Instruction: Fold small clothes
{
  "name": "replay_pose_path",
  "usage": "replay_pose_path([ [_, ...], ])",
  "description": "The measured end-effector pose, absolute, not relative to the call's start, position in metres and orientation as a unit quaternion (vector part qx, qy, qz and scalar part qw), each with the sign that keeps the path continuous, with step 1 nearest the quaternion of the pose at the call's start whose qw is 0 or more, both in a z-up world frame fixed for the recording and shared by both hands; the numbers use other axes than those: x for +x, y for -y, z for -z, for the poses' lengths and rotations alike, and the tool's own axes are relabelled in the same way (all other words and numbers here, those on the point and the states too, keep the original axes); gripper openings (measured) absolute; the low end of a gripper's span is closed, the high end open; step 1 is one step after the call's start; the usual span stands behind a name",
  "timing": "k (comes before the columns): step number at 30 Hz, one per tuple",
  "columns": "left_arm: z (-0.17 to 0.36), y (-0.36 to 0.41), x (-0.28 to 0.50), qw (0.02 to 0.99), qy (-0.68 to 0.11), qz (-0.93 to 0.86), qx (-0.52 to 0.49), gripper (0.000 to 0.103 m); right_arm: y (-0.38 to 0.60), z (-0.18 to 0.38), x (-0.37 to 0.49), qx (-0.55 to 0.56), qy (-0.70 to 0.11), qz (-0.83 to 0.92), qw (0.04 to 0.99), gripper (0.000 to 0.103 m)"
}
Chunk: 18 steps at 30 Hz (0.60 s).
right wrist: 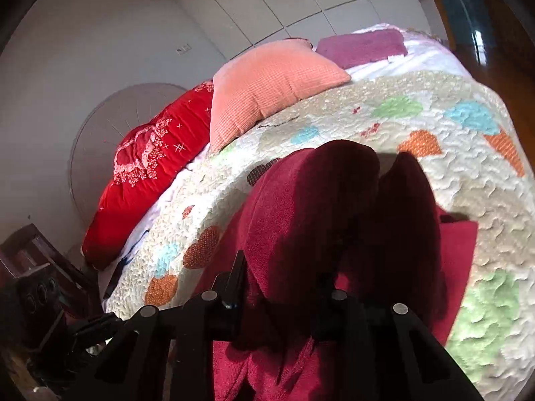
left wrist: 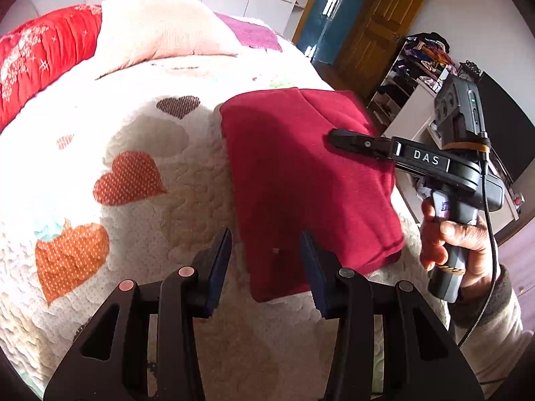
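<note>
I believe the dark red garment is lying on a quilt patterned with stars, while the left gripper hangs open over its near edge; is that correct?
Not quite: the quilt is patterned with hearts, not stars, as the left wrist view shows. The rest holds: the dark red garment lies on it, and the left gripper hangs open over the near edge.

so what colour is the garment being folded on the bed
Dark red garment, plain with no pattern; clearest in the left wrist view.

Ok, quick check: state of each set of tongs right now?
Left tongs: open, over the near edge of the dark red garment, gripping nothing.
Right tongs: partly closed around a raised fold of that garment; a firm grip cannot be told.
</note>
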State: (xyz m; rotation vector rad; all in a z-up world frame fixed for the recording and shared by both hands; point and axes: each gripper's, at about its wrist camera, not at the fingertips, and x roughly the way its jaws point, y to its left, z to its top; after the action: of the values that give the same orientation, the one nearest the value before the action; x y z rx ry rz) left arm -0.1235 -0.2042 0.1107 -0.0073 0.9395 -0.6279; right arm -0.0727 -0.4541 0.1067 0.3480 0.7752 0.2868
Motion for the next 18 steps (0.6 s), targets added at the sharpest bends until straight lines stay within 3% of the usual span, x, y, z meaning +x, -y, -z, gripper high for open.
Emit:
replay_pose_path([
  [3, -0.109, 0.224, -0.117, 0.846, -0.437, 0.306, 0.008, 0.042, 0.471, -0.107, -0.068, 0.135, -0.398, -0.109, 0.901, 0.028],
  [6, -0.089, 0.251, -0.108, 0.837, -0.45, 0.309, 0.034, 0.042, 0.481, -0.071, -0.055, 0.118, -0.446, -0.063, 0.885, 0.028],
  [7, -0.08, 0.26, -0.107, 0.833, -0.458, 0.306, 0.049, 0.042, 0.485, -0.061, -0.055, 0.124, -0.457, -0.05, 0.879, 0.033],
  [11, -0.063, 0.271, -0.111, 0.842, -0.447, 0.289, 0.09, 0.049, 0.502, -0.081, -0.078, 0.161, -0.437, -0.033, 0.884, 0.041],
  [15, -0.061, 0.269, -0.111, 0.842, -0.447, 0.288, 0.089, 0.051, 0.498, -0.121, -0.1, 0.169, -0.382, -0.071, 0.906, 0.041],
  [18, -0.06, 0.267, -0.111, 0.844, -0.448, 0.284, 0.081, 0.052, 0.47, -0.124, -0.094, 0.128, -0.384, -0.11, 0.908, 0.041],
])
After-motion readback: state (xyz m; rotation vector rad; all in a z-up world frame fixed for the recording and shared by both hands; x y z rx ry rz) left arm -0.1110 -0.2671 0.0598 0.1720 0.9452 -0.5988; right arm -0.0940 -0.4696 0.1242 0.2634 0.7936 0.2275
